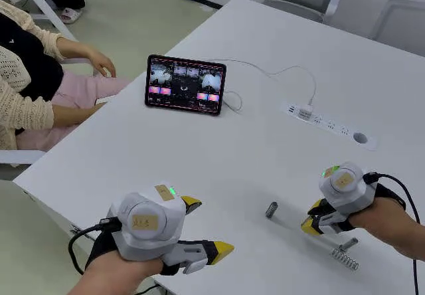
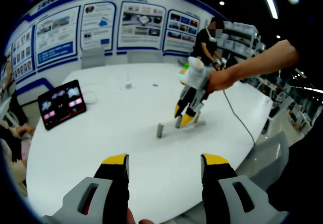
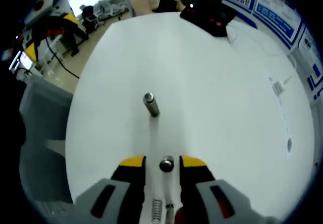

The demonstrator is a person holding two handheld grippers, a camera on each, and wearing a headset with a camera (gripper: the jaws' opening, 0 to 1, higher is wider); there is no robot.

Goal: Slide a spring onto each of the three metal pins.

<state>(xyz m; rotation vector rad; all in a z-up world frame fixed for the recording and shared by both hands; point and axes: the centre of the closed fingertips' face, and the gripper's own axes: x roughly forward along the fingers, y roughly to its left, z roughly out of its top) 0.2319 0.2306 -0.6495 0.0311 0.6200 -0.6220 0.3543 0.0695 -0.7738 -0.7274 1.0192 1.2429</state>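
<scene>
1. Left hand-held gripper (image 2: 164,161): jaws spread wide, nothing between them, over the white surface (image 1: 265,109).
2. Right hand-held gripper (image 3: 162,162): jaws close on either side of a metal pin (image 3: 166,165); whether they pinch it cannot be told.
3. Second pin (image 3: 150,104) stands just ahead; a spring (image 1: 345,260) lies near the right hand-held gripper.

I count three metal pins (image 3: 150,104) and one loose spring (image 1: 345,259). My left gripper (image 1: 207,225) and right gripper (image 1: 310,217) make two. One tablet (image 1: 185,84), one power strip (image 1: 330,123).
</scene>
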